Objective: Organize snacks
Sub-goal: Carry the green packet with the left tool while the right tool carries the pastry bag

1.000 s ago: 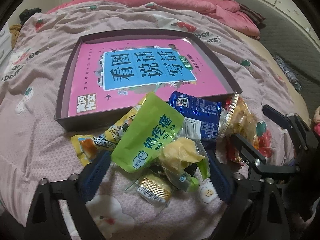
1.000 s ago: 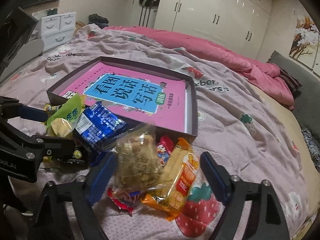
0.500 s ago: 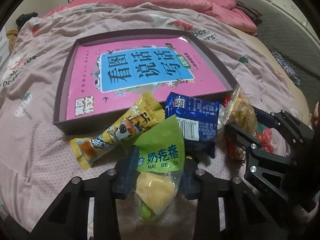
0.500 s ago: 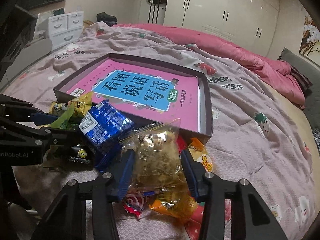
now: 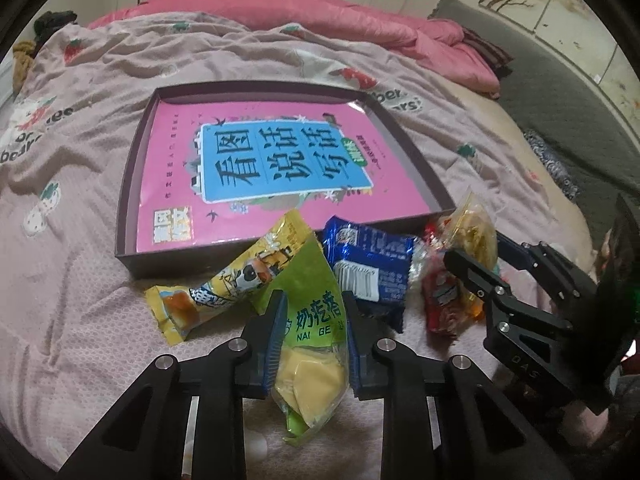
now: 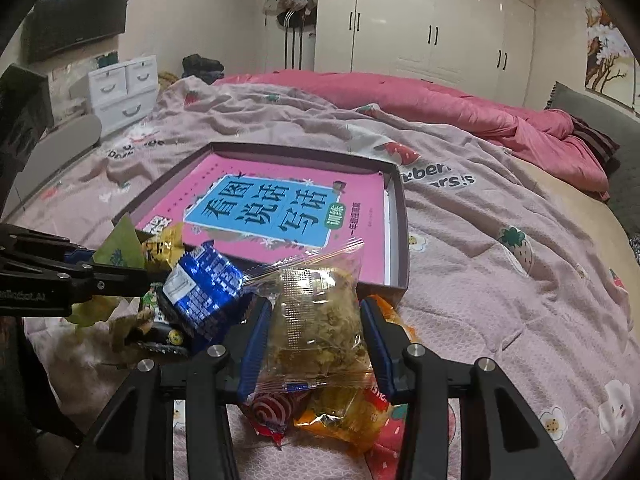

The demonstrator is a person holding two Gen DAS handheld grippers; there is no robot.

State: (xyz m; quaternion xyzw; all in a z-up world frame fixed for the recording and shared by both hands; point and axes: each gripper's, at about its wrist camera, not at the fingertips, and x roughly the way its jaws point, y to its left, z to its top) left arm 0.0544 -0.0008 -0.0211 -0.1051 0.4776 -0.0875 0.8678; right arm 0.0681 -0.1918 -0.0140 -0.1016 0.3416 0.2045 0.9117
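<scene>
A bed (image 6: pixel 500 248) under a mauve strawberry-print quilt carries everything. Ahead of both claws lies a shallow dark box (image 5: pixel 132 184), with a pink book (image 5: pixel 280 168) flat inside it. The snacks sit in a heap against the box's near wall, just in front of the claws.

The left claw (image 5: pixel 312 340) is closing on a green pouch (image 5: pixel 316 312), its blue pads pressed against both sides. Just left of it lies a yellow packet (image 5: pixel 224 284), and just right a blue packet (image 5: pixel 368 264).

The right claw (image 6: pixel 316 344) holds a clear bag (image 6: pixel 316 312) of pale crumbly snack, squeezed between its pads. Under that bag lie a red swirl wrapper (image 6: pixel 268 412) and an orange packet (image 6: pixel 344 420).
</scene>
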